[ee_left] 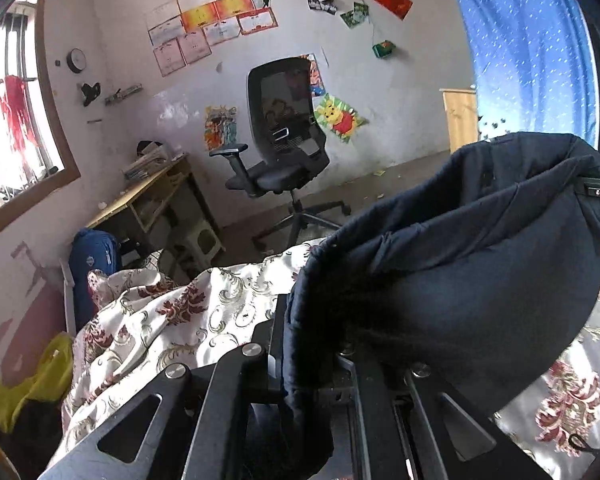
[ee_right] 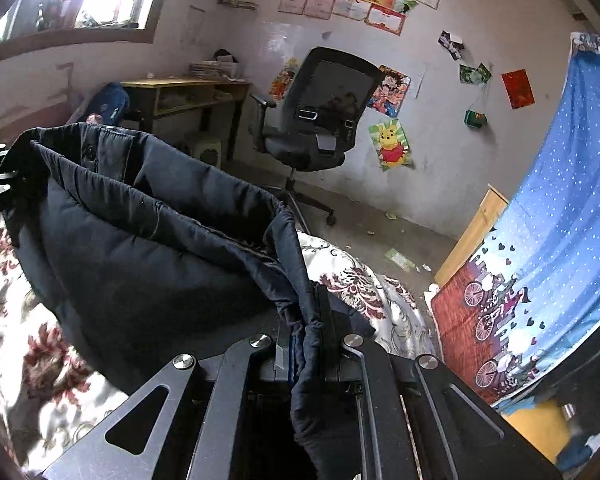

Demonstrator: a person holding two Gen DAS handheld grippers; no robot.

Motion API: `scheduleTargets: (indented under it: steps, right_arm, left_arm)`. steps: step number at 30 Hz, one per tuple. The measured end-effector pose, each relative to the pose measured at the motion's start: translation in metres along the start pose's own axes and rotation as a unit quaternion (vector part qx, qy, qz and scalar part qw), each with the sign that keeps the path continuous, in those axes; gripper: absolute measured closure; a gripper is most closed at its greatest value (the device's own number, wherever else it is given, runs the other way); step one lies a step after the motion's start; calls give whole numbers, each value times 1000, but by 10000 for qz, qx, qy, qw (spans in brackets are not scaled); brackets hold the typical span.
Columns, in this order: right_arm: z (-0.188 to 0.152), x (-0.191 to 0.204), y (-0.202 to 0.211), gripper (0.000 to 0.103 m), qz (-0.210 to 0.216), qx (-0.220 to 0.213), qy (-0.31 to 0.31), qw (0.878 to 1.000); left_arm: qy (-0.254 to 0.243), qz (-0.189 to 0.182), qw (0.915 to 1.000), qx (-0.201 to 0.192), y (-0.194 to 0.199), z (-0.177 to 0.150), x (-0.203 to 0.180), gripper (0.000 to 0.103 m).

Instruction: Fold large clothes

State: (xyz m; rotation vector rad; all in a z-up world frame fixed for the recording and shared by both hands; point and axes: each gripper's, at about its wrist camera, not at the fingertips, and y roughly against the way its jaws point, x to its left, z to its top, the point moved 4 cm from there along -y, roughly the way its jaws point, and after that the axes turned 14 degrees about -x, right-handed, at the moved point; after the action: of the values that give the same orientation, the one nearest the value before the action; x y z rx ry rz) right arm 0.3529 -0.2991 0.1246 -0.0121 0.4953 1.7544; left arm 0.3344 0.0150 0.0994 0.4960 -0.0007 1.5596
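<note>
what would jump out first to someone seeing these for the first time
A bulky dark navy padded garment fills the foreground, slung between the left gripper and the right gripper above a floral bedspread. Behind stand a black office chair and a bright blue dotted curtain.

One dark padded garment (ee_left: 480, 280), two hand-held grippers: left (ee_left: 308, 344), right (ee_right: 304, 344); one office chair (ee_left: 284, 140), one desk (ee_right: 188, 88)
</note>
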Motion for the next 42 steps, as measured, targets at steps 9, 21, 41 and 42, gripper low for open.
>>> scheduleTargets:
  steps: [9,21,41,42]
  right_arm:
    - [-30,2,-63,97,-195,-220,-85,9995]
    - [-63,1,-141,97,-296,-76,-413,9987]
    - [-114,18,-239,96,-456,331,-434,9975]
    - [-114,17,-239,96,-461,326,-437,9974]
  left_arm:
    - [-158,421,9988,184,-54,-7,-20,96]
    - [147,643,9974,289,-121,-32,-31,96]
    - [251,561,9953,754,-211,-69,-45,94]
    - [260,549,9953,748,-211,-69,-44,93]
